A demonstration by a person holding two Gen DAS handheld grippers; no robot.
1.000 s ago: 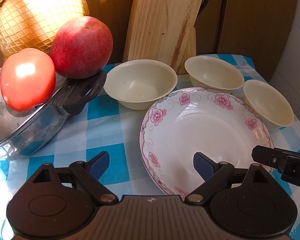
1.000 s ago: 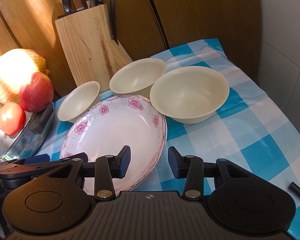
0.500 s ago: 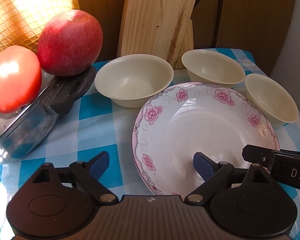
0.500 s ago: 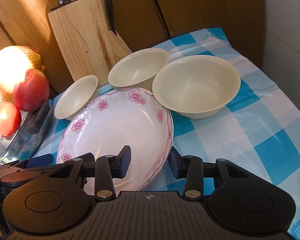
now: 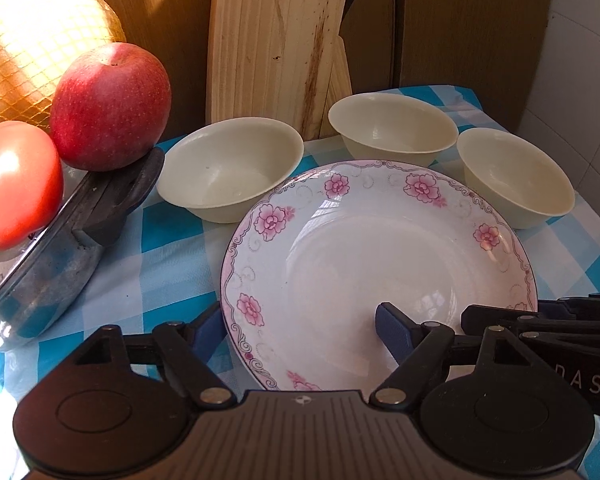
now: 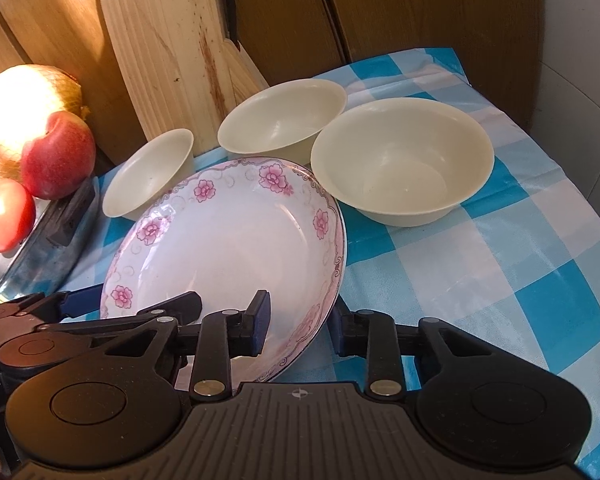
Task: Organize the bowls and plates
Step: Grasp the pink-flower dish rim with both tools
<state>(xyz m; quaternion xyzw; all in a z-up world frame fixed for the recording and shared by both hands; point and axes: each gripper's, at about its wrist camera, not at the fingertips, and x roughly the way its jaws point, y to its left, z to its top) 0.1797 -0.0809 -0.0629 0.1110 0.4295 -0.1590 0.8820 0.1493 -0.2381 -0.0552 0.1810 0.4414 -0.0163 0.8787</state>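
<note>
We are looking at a table under a blue-and-white checked cloth (image 6: 500, 264), which is wrinkling toward its far right corner. Brown wooden panels (image 6: 400, 12) are closing off the far edge. A pale tiled wall (image 6: 580, 128) is running along the right edge. Warm sunlight is falling hard across the far left corner and washing out surfaces there, while soft highlights are glinting off the cloth.

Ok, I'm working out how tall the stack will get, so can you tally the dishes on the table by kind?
Cream bowls: 3 (left, back, right)
Floral plates: 1
Total: 4 dishes
</note>
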